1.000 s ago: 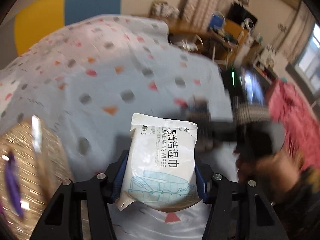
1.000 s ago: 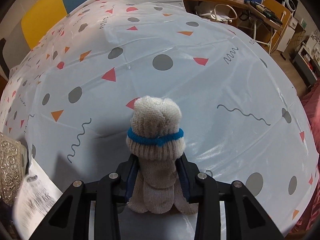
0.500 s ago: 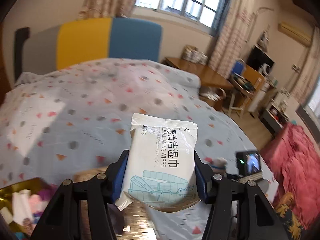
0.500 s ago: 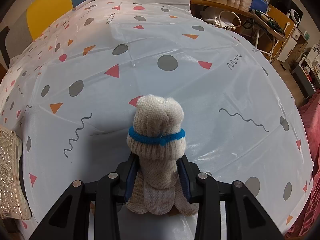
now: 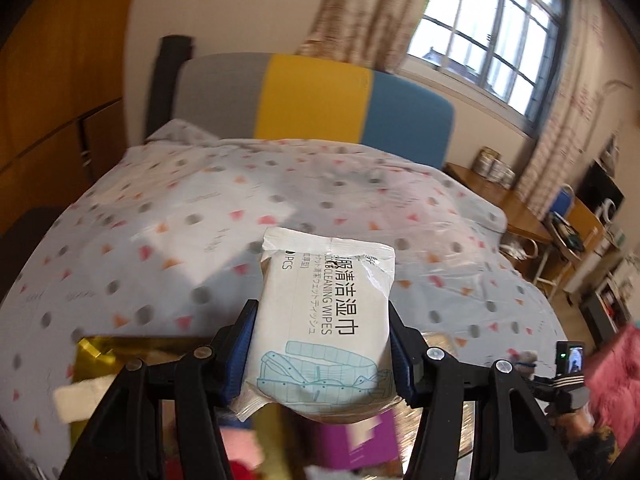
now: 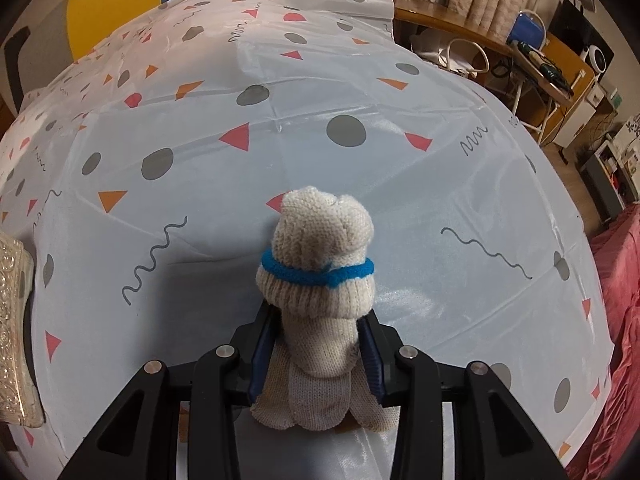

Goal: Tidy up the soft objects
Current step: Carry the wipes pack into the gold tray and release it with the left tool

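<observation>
My L gripper [image 5: 320,344] clamps wipes pack [image 5: 324,320] above bed cover [image 5: 180,216]; R gripper [image 6: 318,350] pinches knit sock [image 6: 320,264] just over it.

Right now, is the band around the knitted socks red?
No, the band wrapped around the rolled cream knitted socks held in the right gripper is bright blue.

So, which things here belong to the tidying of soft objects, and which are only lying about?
Belong to the job:
- wipes pack, held in the left gripper
- knitted socks, between the fingers of the right gripper
- gold box, with soft items inside

Only lying about:
- patterned table cover
- wooden desk
- chair
- window
</observation>
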The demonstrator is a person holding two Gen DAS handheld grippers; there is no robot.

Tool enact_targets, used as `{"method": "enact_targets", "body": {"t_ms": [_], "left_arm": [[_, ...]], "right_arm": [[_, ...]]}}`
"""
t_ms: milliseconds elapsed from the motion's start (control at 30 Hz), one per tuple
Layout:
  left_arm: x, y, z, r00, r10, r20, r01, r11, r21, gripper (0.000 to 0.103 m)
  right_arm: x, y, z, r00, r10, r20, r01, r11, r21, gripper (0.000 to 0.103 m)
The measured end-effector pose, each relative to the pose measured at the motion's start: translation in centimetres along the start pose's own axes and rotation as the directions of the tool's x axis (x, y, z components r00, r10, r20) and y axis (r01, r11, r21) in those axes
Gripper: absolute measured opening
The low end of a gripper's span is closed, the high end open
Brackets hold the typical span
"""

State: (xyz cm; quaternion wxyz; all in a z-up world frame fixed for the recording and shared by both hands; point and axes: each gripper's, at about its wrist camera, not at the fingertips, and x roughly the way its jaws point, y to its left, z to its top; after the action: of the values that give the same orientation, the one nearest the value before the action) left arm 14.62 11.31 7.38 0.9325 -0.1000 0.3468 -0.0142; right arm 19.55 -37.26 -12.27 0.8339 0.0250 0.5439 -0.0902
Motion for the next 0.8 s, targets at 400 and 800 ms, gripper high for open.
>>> {"method": "enact_targets", "body": {"t_ms": [400, 800], "left_arm": [[-6.8, 14.2, -9.1, 0.986, 0.165, -0.019, -0.165, 0.961, -0.223, 0.059], [-6.1, 20.3, -17.2, 0.961, 0.224, -0.162, -0.265, 0.913, -0.31, 0.059]], "right_arm": [[-0.2, 1.0, -0.5, 0.999, -0.039, 0.018, 0.04, 0.998, -0.047, 0.038], [-0.4, 1.8, -0.9, 0.996, -0.081, 0.041, 0.085, 0.993, -0.082, 0.038]]}}
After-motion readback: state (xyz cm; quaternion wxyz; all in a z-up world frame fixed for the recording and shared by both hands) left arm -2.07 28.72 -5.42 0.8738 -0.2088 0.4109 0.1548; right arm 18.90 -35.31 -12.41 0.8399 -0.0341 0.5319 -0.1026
